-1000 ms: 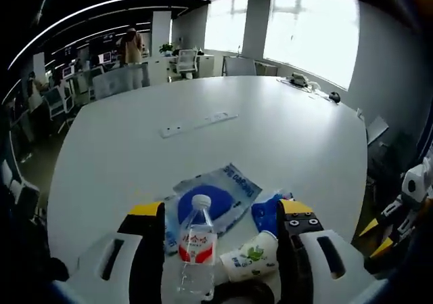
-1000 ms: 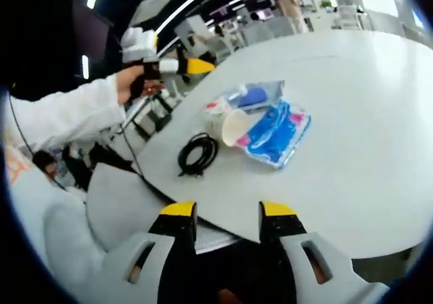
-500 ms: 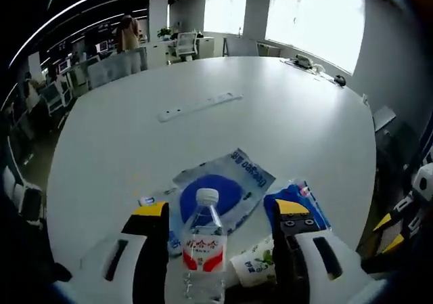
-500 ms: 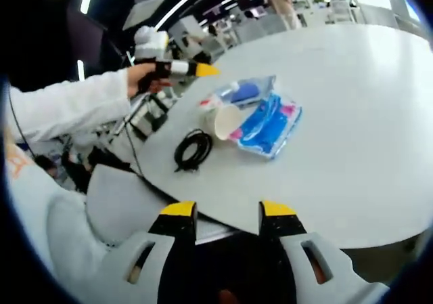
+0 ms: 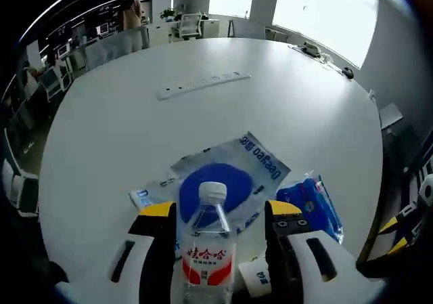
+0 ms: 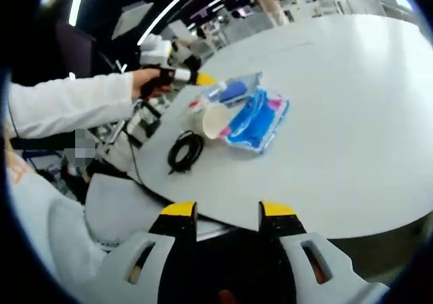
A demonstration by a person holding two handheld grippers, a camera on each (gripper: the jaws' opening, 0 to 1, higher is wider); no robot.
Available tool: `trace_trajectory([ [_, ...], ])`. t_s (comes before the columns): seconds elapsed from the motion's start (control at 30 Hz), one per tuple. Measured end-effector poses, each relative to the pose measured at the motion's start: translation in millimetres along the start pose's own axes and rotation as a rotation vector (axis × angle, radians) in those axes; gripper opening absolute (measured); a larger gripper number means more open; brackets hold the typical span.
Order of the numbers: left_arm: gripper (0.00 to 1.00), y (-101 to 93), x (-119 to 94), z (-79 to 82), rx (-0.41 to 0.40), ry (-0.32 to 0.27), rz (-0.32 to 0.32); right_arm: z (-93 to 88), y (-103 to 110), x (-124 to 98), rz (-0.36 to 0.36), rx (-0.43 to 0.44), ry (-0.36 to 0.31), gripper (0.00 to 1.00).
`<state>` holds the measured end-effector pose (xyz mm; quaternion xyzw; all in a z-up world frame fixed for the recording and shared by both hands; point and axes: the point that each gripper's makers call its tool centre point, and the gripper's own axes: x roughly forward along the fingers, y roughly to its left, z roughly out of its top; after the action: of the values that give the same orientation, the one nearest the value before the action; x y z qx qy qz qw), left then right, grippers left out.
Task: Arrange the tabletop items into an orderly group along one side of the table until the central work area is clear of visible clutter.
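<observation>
A clear water bottle [image 5: 211, 240] with a white cap and red label stands upright between the jaws of my left gripper [image 5: 222, 212], which is open around it. Beyond the bottle lies a clear packet with a blue disc [image 5: 220, 182]. To its right are a blue tissue pack [image 5: 311, 206] and a paper cup [image 5: 254, 277] on its side. In the right gripper view, a hand holds the left gripper [image 6: 183, 77] over the same cluster: the cup [image 6: 215, 120], the tissue pack [image 6: 260, 118] and a black cable coil [image 6: 181, 152]. My right gripper [image 6: 229, 212] is open, below the table's near edge.
The round white table [image 5: 304, 114] carries a white power strip [image 5: 199, 85] toward the far side. A grey chair back [image 6: 115, 196] stands close to the table edge near the cable. Office desks, chairs and a person are in the background.
The left gripper has moved forward over the cluster, so the bottle stands deeper between its jaws. In the right gripper view it now hangs right over the items. The right gripper stays open.
</observation>
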<state>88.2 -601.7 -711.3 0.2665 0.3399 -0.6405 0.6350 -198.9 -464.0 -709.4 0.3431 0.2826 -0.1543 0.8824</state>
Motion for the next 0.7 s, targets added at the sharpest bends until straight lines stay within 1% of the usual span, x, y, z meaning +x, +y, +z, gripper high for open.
trace_trajectory([
  [0.17,0.5,-3.5,10,-4.4,0.011,0.029,-0.011,-8.3,-8,-4,-0.018,0.014,0.019,0.34],
  [0.37,0.47,-3.0,21,-6.0,0.019,0.051,-0.011,-7.1,-15,-9,-0.047,0.053,0.008,0.34],
  [0.53,0.44,-2.1,28,-6.0,0.03,0.066,-0.009,-10.0,-18,-9,-0.051,0.055,0.022,0.34],
  [0.7,0.41,-0.8,35,-6.0,0.039,0.079,-0.004,-8.4,-23,-8,-0.066,0.08,0.012,0.34],
])
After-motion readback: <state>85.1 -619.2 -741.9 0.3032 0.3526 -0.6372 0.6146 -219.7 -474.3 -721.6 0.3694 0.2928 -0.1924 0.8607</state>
